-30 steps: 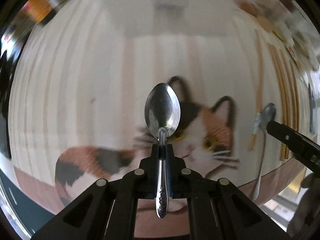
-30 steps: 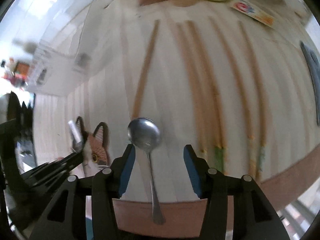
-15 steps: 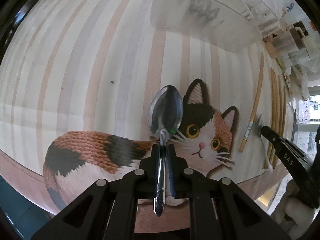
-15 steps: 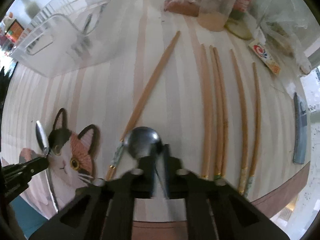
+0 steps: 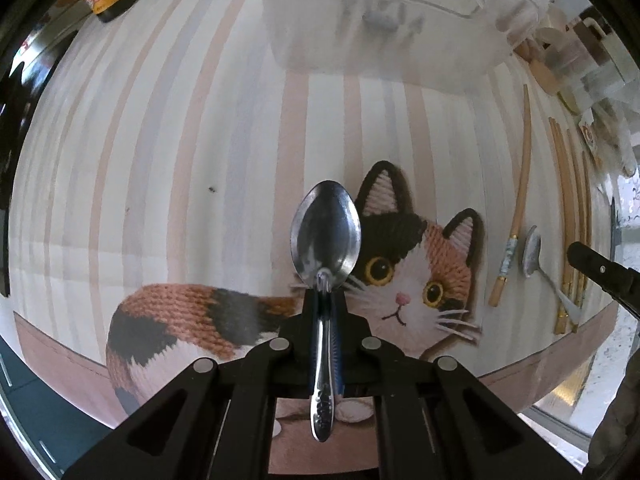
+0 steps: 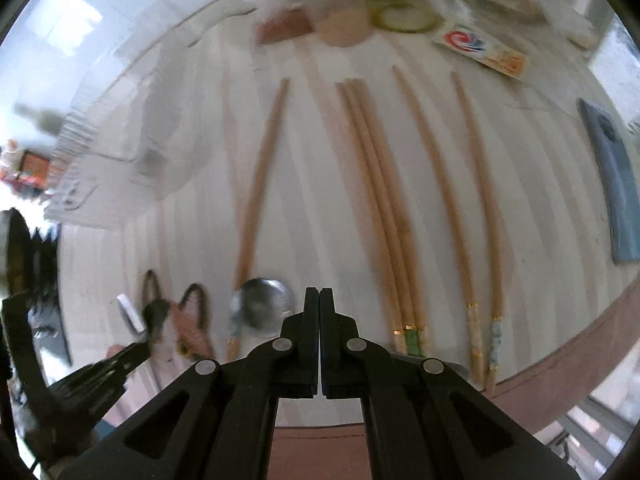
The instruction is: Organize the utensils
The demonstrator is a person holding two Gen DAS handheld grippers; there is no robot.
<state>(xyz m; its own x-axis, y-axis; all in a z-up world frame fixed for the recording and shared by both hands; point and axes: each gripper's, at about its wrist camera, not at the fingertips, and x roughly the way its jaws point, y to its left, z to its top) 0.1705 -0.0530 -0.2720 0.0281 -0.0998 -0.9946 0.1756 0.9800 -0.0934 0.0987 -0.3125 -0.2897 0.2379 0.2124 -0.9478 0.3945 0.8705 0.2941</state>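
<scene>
Your left gripper (image 5: 325,312) jaws are clamping a spoon (image 5: 326,236) by its handle above the cat mat (image 5: 420,276), your right gripper (image 6: 319,312) jaws are sitting closed with nothing visibly between them, a second spoon (image 6: 262,308) lying on the bench (image 6: 312,184) just left beside the chopsticks (image 6: 384,208).

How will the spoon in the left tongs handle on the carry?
Probably stiff: the metal spoon juts straight from the left tongs without sagging. Likely slippery: the polished handle is pinched edge-on, so it may slide or pivot. The bowl overhangs the tips, so quick moves could swing it.
</scene>
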